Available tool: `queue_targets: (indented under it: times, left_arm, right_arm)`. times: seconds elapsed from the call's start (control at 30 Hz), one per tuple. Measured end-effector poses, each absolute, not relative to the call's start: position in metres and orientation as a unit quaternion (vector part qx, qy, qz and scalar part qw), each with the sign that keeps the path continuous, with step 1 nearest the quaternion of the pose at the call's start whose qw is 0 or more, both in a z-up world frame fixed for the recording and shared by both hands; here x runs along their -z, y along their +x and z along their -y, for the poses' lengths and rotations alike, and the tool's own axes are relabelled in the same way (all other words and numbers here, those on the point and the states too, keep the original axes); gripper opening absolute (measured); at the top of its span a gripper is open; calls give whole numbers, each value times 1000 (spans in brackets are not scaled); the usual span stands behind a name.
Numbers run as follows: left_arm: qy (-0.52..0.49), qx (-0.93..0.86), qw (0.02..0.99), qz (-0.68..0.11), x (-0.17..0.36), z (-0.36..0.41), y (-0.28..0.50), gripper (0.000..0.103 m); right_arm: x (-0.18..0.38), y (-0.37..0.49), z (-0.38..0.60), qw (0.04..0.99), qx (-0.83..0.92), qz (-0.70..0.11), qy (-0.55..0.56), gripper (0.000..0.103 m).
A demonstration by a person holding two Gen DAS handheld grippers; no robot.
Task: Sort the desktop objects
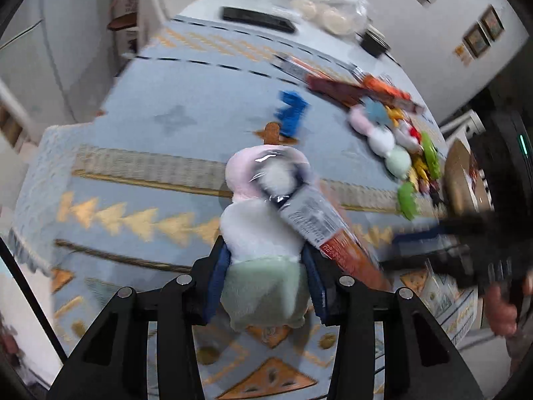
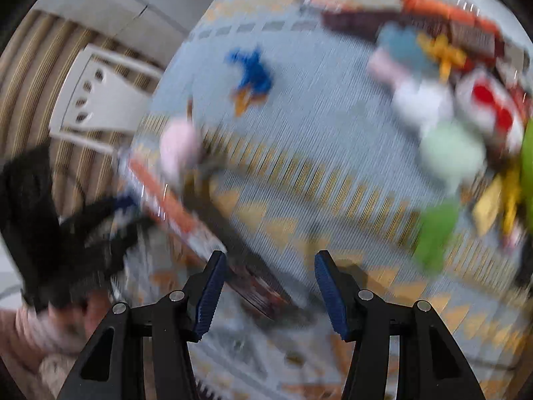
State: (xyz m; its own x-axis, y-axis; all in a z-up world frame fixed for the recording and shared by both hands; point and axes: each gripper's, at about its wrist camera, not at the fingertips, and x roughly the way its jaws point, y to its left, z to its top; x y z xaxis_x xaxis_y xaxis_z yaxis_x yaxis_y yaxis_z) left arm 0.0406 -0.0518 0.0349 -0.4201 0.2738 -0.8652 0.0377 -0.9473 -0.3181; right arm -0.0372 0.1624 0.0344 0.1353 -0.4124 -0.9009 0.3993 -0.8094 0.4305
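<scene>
1. Covering the worktop (image 1: 140, 126) is a pale blue cloth with orange triangles and gold bands.
2. The left tongs (image 1: 263, 283) are clenched on a plush toy (image 1: 260, 230) of three soft balls, pink, white and green; the blue pads press on its green end, near the camera.
3. A wrapped snack packet (image 1: 319, 223) lies aslant, touching the toy's right side; the blur hides whether it rests on the cloth or is lifted.
4. A small blue toy (image 1: 291, 113) sits farther off, on the middle of the cloth, apart from the rest.
5. At the far right lies a heap of toys and packets (image 1: 403, 140): another pink, white and green plush, green and yellow pieces, orange and brown packets.
6. The right tongs (image 2: 271, 286) are released, nothing between the blue pads, above bare cloth. In the left wrist view they appear as a dark blur at the right edge with a hand (image 1: 503, 306) behind.
</scene>
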Motion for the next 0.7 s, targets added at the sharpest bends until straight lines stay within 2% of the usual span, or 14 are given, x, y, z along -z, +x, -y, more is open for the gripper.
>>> queue_targets:
  times: [0.2, 0.5, 0.7]
  left_arm:
    - [-518, -835, 34, 183, -43, 91, 42, 41]
    - [-508, -841, 17, 182, -51, 109, 55, 41]
    - [-507, -842, 15, 183, -51, 109, 61, 41]
  right_arm:
    - [-49, -2, -151, 317, 667, -2, 674, 54]
    - [-34, -15, -98, 221, 762, -132, 594, 54]
    - [-23, -17, -87, 225, 770, -144, 579, 54]
